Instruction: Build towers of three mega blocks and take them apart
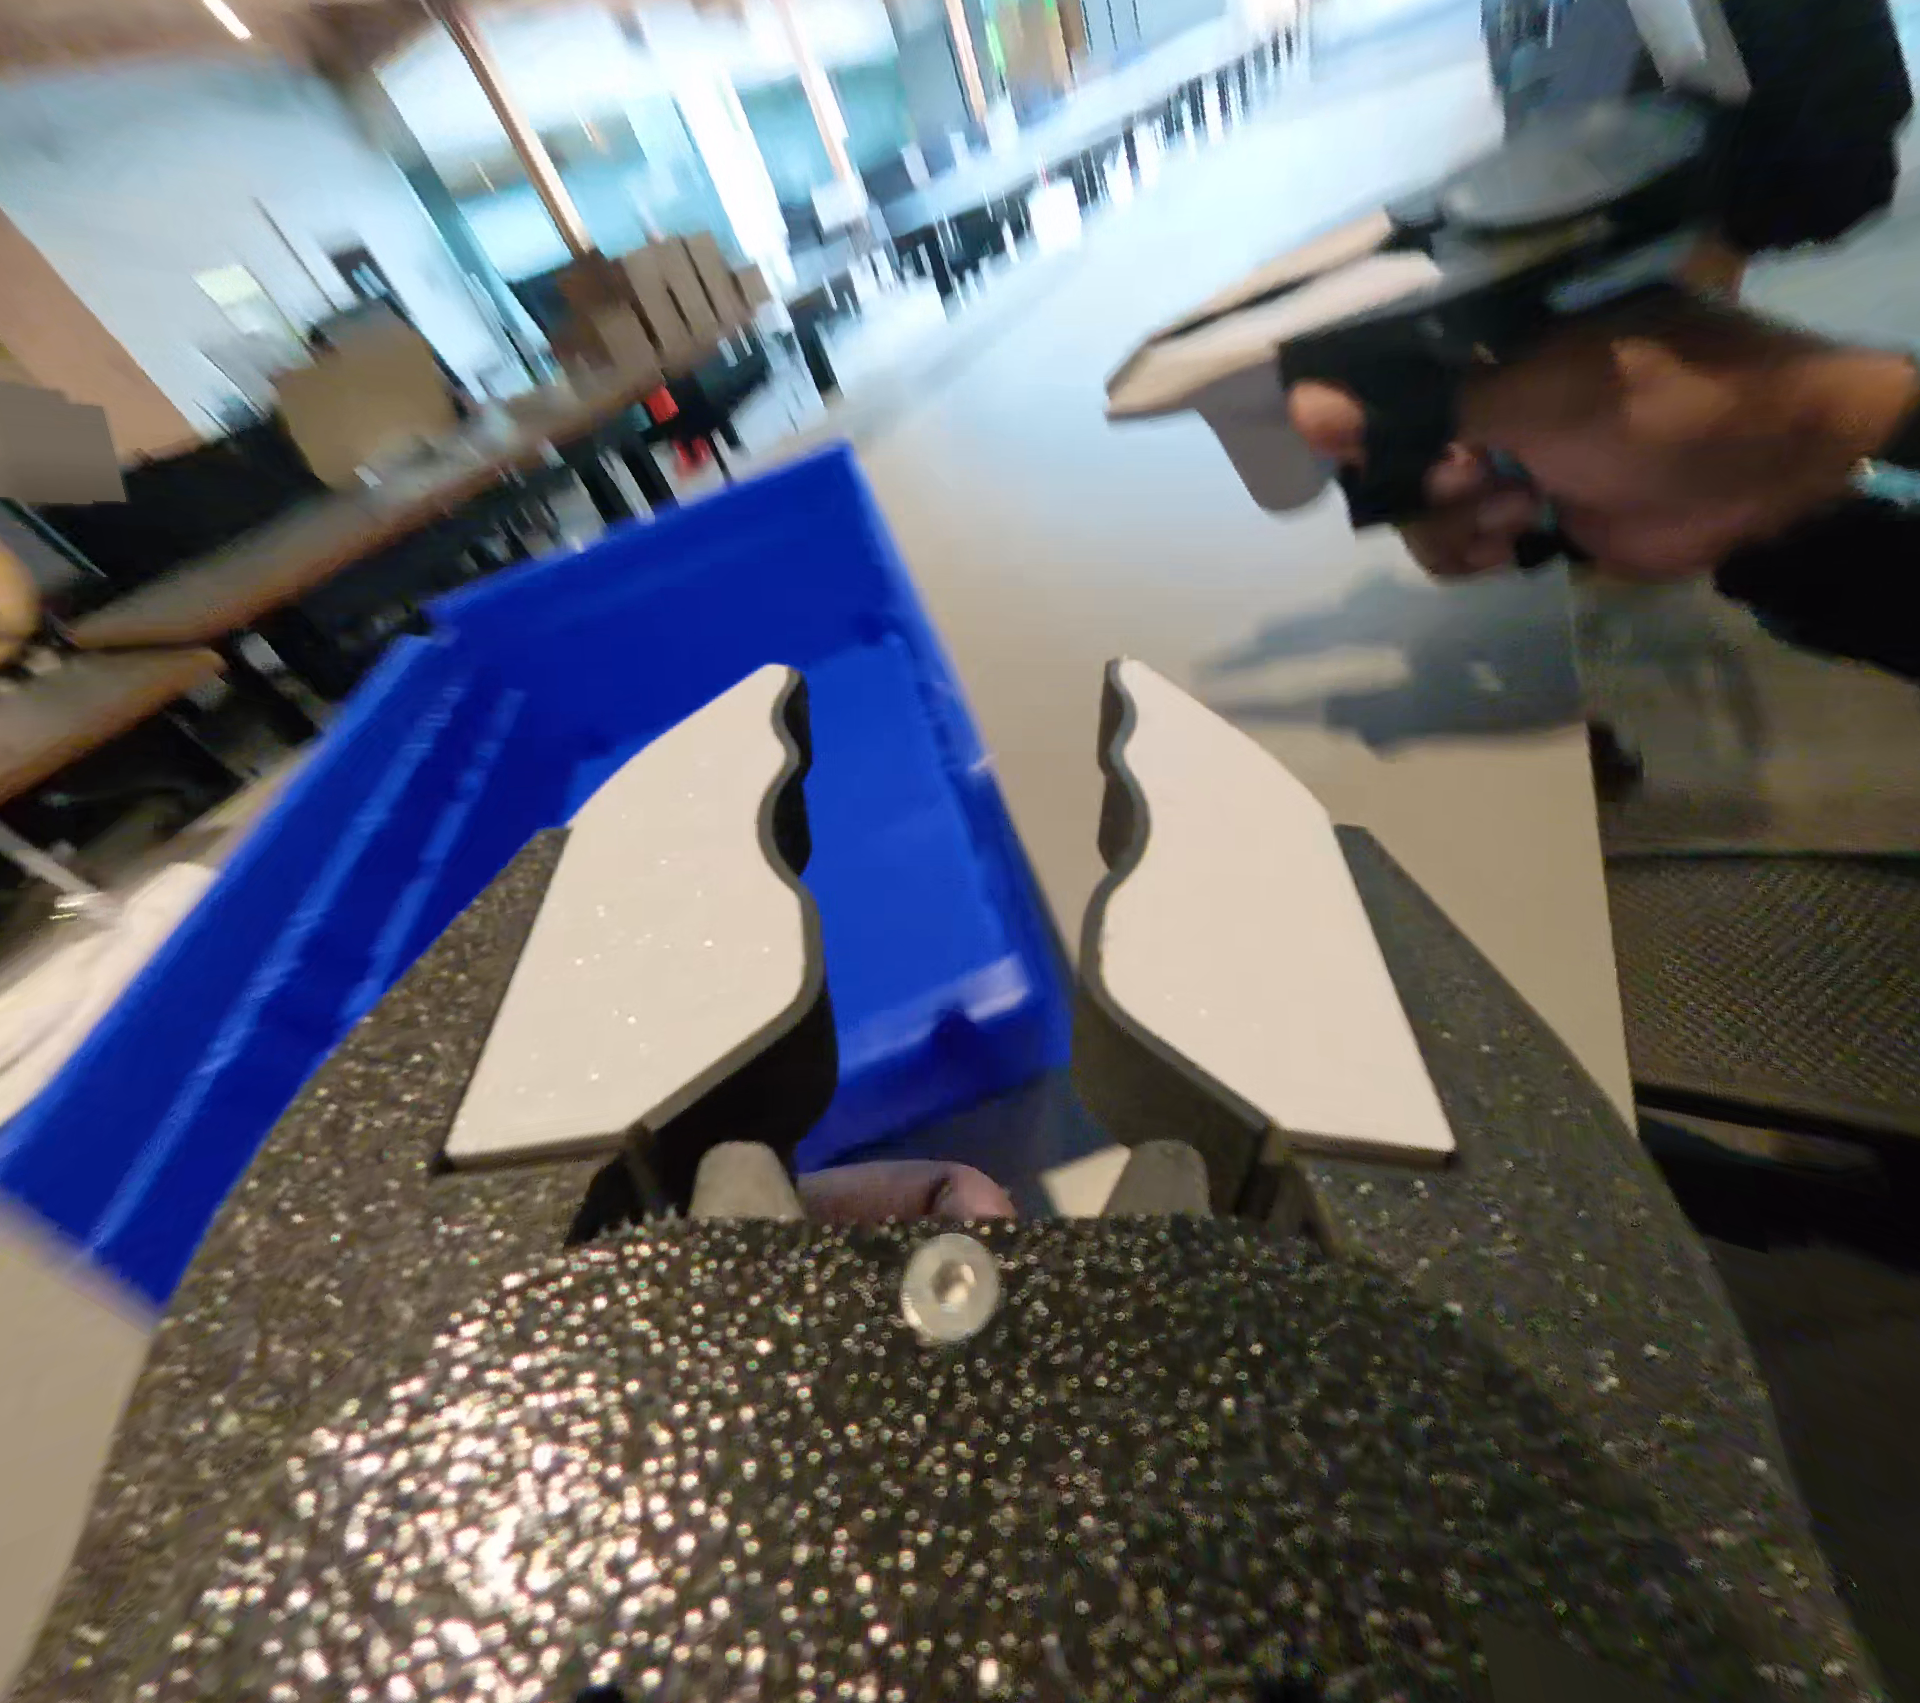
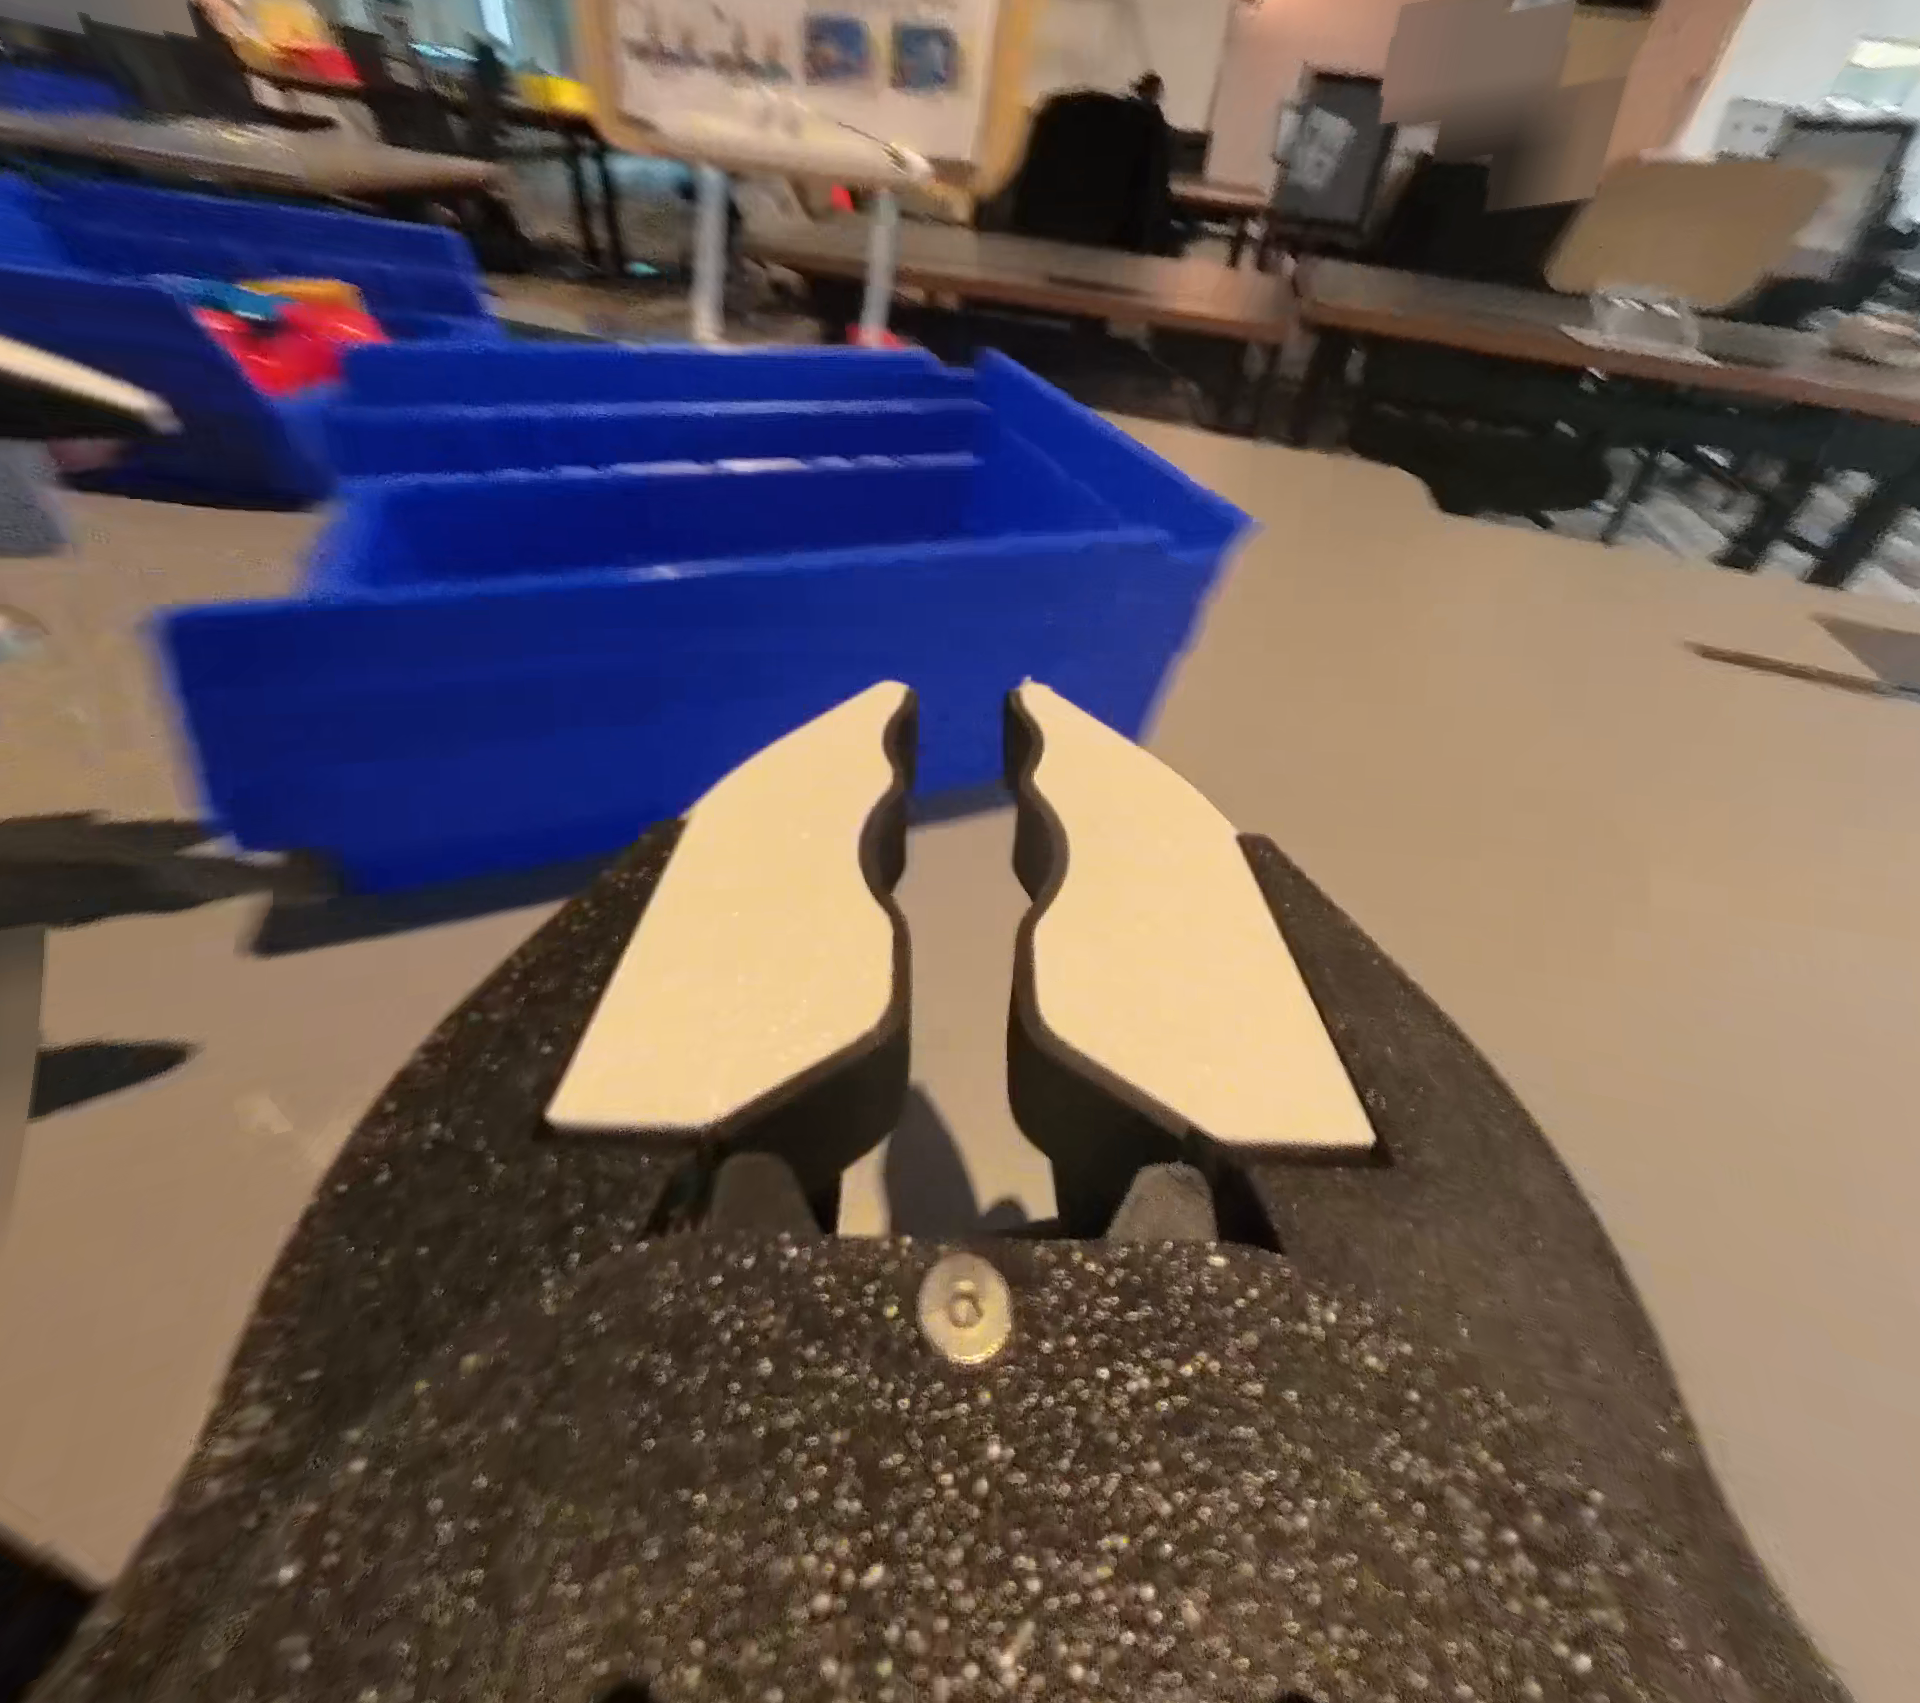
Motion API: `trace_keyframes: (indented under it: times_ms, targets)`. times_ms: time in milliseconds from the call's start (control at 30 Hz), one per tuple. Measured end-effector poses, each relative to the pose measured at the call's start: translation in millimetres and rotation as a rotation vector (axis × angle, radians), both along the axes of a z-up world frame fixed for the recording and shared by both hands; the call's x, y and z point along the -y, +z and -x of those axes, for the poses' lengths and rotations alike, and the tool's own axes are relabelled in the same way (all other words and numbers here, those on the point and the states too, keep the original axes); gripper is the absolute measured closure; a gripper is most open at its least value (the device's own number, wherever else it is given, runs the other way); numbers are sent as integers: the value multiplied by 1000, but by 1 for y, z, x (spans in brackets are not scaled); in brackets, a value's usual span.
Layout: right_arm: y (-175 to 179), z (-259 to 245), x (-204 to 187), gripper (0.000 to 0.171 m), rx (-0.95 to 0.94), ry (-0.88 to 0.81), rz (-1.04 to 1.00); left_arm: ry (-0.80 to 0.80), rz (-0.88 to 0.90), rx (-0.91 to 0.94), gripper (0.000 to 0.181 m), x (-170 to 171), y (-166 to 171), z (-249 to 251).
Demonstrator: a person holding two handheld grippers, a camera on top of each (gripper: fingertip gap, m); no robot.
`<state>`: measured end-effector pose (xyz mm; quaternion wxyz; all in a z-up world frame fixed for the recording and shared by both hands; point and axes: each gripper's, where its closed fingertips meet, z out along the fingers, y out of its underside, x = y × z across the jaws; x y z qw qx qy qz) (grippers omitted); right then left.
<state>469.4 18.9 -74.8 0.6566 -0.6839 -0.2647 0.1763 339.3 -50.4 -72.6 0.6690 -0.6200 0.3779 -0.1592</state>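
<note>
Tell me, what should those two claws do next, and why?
Probably reach toward the farther blue bin, where colourful pieces show. Both the left gripper and right gripper are open and empty, and the near blue bin shows no blocks.

Left gripper (image 1: 951, 697) held level, fingers well apart, empty. Right gripper (image 2: 961, 708) nearly closed, narrow gap, empty; gripped by a hand (image 1: 1621, 458).

bin (image 2: 665, 666) on table (image 2: 1455, 822), second bin (image 2: 156, 323) behind
</note>
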Motion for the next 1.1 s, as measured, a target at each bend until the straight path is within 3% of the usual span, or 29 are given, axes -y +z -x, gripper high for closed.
trace_keyframes:
  times_ms: [133, 200, 333, 433, 567, 867, 967, 1100]
  targets:
    - [14, 89, 60, 156, 86, 262, -76, 97, 38, 111, 132, 1, -2, 73]
    - [7, 132, 90, 157, 156, 368, -87, 175, 80, 82, 134, -7, -12, 107]
    - [-17, 178, 102, 171, 364, 314, -128, 300, 53, 34, 137, -14, -16, 152]
    - [-33, 173, 75, 171, 463, 130, -95, 346, 53, 54, 140, -15, -23, 174]
    - [-43, 148, 51, 171, 474, 15, -10, 376, 24, 55, 143, -12, -21, 188]
    - [-47, 22, -32, 171, 552, -386, 63, 387, 4, -6, 143, -12, -25, 184]
    - [-34, 26, -30, 160, 455, -348, 60, 387, -13, -44, 143, -12, -27, 180]
    - [-29, 105, 2, 149, 356, -79, 62, 391, -20, -90, 143, -12, -31, 177]
